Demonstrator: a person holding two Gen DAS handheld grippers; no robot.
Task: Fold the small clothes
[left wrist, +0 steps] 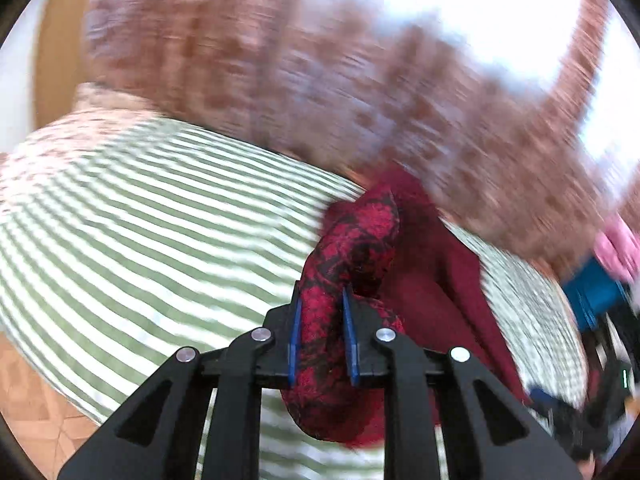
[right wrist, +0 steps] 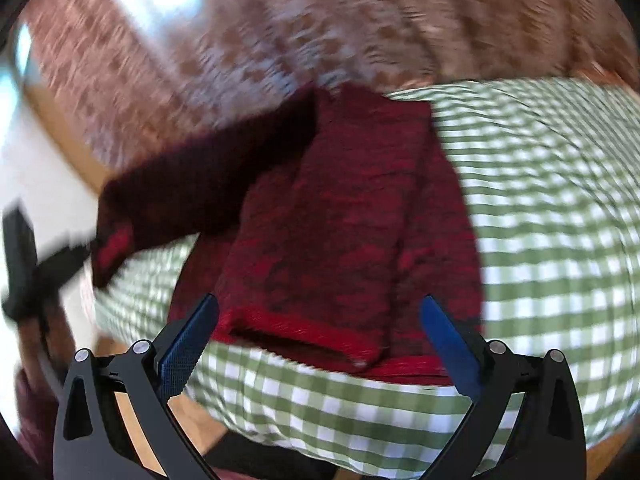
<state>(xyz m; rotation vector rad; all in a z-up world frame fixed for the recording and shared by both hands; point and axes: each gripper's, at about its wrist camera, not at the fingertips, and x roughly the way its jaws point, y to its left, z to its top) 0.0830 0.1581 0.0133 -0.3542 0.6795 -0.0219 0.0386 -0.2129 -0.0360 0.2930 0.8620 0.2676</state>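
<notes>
Item: dark red knitted garment with a black mottled pattern [right wrist: 332, 208], small, soft wool-like fabric. Position: lying on a green-and-white checked cloth [right wrist: 552, 208] that covers a rounded, padded surface. In the right wrist view the body lies flat with a brighter red ribbed hem [right wrist: 304, 336] nearest the camera; one sleeve [right wrist: 192, 188] is lifted off the cloth and stretches away to the left.

Left gripper [left wrist: 323, 332]: black frame, blue pads. Jaws pressed close on a bunched roll of the red-and-black knit, which bulges above and below the pads. The rest of the garment trails off to the right across the cloth.

Right gripper [right wrist: 318, 344]: black frame, blue textured pads. Jaws spread wide, holding nothing, poised just over the hem edge; contact with the fabric cannot be told.

Surroundings: brown-and-white patterned curtain [left wrist: 320, 80], heavily blurred, behind the padded surface; bright window light beyond it; orange tiled floor [left wrist: 32, 392] at lower left of the left wrist view.
</notes>
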